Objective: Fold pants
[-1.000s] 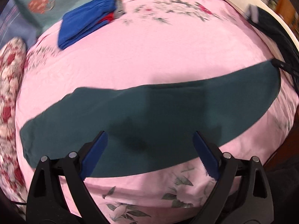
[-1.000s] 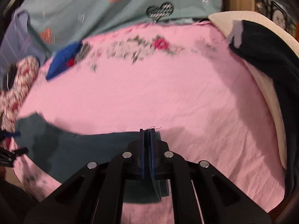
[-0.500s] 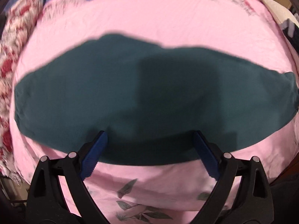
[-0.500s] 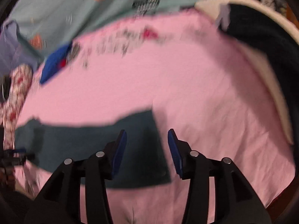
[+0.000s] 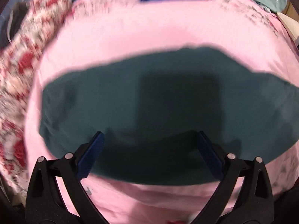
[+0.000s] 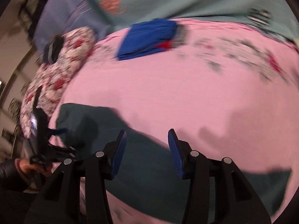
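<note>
**Both grippers free, pants laid out flat on the bed**

Nearest to me in the left wrist view, my left gripper point(image 5: 149, 155) stands spread as wide as it goes, with nothing between its blue pads point(image 5: 89, 156). It hangs over the near edge of the dark teal pants point(image 5: 149, 102); I cannot tell whether the tips brush the cloth. I judge I am holding it wide so it can come down on an edge for the next fold.

In the right wrist view, my right gripper point(image 6: 147, 149) is about half open. Its pads point(image 6: 117, 155) stand apart over the pants point(image 6: 142, 166), pressing on nothing. The cloth runs beneath them from the far left toward the near right, so I take it this end of the pants has been let go and is lying where it should.

The pants lie as one long flat band across the near part of the pink bedsheet point(image 5: 130, 37), seemingly folded leg over leg already; a crosswise fold looks like what remains.

At the left edge of the right wrist view I see a hand point(image 6: 28, 166) carrying the other gripper near the pants' left end.

Farther off, a folded blue garment point(image 6: 147, 37) rests on the sheet, well apart from the pants, probably finished work set aside. A red-and-white floral quilt point(image 5: 22, 65) lies bunched at the far left.
</note>
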A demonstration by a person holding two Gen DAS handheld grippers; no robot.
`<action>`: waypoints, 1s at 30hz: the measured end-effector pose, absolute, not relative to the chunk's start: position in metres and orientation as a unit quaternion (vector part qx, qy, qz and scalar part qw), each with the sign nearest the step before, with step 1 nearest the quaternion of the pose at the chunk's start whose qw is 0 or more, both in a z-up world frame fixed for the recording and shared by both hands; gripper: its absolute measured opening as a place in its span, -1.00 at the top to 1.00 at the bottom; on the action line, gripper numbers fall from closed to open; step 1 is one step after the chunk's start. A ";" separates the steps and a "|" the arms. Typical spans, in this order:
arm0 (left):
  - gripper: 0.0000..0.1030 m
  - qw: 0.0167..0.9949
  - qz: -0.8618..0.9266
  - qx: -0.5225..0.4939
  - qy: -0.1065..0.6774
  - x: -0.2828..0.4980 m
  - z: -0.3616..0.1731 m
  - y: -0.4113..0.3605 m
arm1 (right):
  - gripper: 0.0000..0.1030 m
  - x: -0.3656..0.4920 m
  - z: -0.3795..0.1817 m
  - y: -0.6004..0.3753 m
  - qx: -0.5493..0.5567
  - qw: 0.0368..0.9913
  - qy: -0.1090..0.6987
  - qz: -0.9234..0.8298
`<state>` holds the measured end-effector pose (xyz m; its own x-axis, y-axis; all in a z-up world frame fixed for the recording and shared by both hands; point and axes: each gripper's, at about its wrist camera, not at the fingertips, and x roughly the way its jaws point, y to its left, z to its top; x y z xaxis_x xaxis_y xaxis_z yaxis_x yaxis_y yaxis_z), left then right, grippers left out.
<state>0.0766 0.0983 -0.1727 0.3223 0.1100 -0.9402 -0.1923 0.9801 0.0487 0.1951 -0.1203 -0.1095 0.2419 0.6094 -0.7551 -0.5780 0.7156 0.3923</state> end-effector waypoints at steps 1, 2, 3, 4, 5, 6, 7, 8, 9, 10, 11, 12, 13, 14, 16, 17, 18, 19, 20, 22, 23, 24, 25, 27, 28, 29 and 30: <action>-0.96 0.818 0.083 -0.066 0.566 0.071 -0.175 0.107 | 0.09 0.202 -0.116 -0.101 0.015 0.775 0.496 0.392; -0.96 0.823 0.078 -0.080 0.557 0.067 -0.176 0.111 | 0.09 0.209 -0.124 -0.081 0.014 0.761 0.507 0.403; -0.96 0.829 0.072 -0.070 0.551 0.064 -0.176 0.110 | 0.11 0.220 -0.135 -0.059 0.012 0.748 0.521 0.411; -0.96 0.833 0.066 -0.058 0.546 0.061 -0.177 0.106 | 0.17 0.229 -0.143 -0.043 0.007 0.739 0.533 0.412; -0.96 0.838 0.060 -0.054 0.540 0.059 -0.177 0.106 | 0.19 0.239 -0.153 -0.029 0.002 0.728 0.547 0.413; -0.96 0.839 0.056 -0.055 0.539 0.059 -0.177 0.108 | 0.23 0.248 -0.164 -0.017 0.002 0.712 0.565 0.417; -0.96 0.840 0.049 -0.053 0.538 0.059 -0.177 0.109 | 0.30 0.253 -0.176 -0.012 0.002 0.696 0.580 0.423; -0.96 0.841 0.040 -0.046 0.537 0.059 -0.177 0.109 | 0.31 0.256 -0.184 -0.006 -0.002 0.680 0.596 0.426; -0.96 0.843 0.031 -0.041 0.535 0.058 -0.176 0.110 | 0.32 0.258 -0.192 0.003 -0.010 0.662 0.614 0.431; -0.96 0.844 0.024 -0.038 0.534 0.059 -0.176 0.111 | 0.32 0.255 -0.196 0.005 -0.016 0.648 0.623 0.438; -0.96 0.845 0.016 -0.034 0.534 0.060 -0.177 0.112 | 0.33 0.254 -0.197 0.009 -0.021 0.639 0.627 0.446; -0.96 0.845 0.008 -0.030 0.534 0.060 -0.178 0.110 | 0.35 0.252 -0.195 0.011 -0.027 0.627 0.632 0.455; -0.96 0.846 0.004 -0.027 0.532 0.059 -0.178 0.110 | 0.36 0.250 -0.194 0.013 -0.029 0.612 0.641 0.463; -0.96 0.847 0.000 -0.024 0.531 0.057 -0.179 0.110 | 0.36 0.249 -0.194 0.017 -0.036 0.605 0.643 0.468; -0.96 0.848 -0.008 -0.021 0.529 0.057 -0.180 0.109 | 0.52 0.242 -0.187 0.022 -0.061 0.605 0.633 0.480; -0.96 0.849 -0.013 -0.018 0.528 0.058 -0.180 0.109 | 0.67 0.239 -0.181 0.022 -0.074 0.608 0.623 0.486; -0.96 0.849 -0.018 -0.016 0.528 0.057 -0.179 0.108 | 0.72 0.230 -0.171 0.026 -0.099 0.615 0.602 0.499; -0.96 0.849 -0.021 -0.014 0.527 0.057 -0.180 0.109 | 0.73 0.222 -0.162 0.030 -0.126 0.619 0.583 0.510; -0.96 0.850 -0.024 -0.013 0.527 0.058 -0.180 0.110 | 0.73 0.217 -0.158 0.033 -0.140 0.617 0.575 0.518; -0.96 0.850 -0.029 -0.009 0.526 0.060 -0.181 0.111 | 0.73 0.206 -0.152 0.036 -0.144 0.579 0.586 0.548; -0.96 0.850 -0.031 -0.008 0.525 0.061 -0.181 0.112 | 0.73 0.204 -0.155 0.037 -0.141 0.564 0.598 0.551; -0.96 0.850 -0.034 -0.007 0.525 0.062 -0.182 0.112 | 0.66 0.204 -0.159 0.038 -0.138 0.554 0.611 0.549; -0.96 0.850 -0.036 -0.005 0.526 0.063 -0.182 0.113 | 0.57 0.206 -0.165 0.038 -0.131 0.546 0.624 0.543; -0.96 0.850 -0.038 -0.004 0.526 0.065 -0.182 0.113 | 0.42 0.215 -0.175 0.038 -0.105 0.541 0.646 0.529; -0.96 0.849 -0.039 -0.003 0.527 0.064 -0.181 0.112 | 0.32 0.221 -0.179 0.037 -0.081 0.538 0.657 0.522; -0.96 0.849 -0.040 -0.002 0.527 0.065 -0.181 0.112 | 0.25 0.226 -0.184 0.035 -0.052 0.530 0.669 0.519; -0.96 0.849 -0.041 -0.001 0.526 0.066 -0.181 0.112 | 0.15 0.232 -0.191 0.033 -0.013 0.518 0.684 0.513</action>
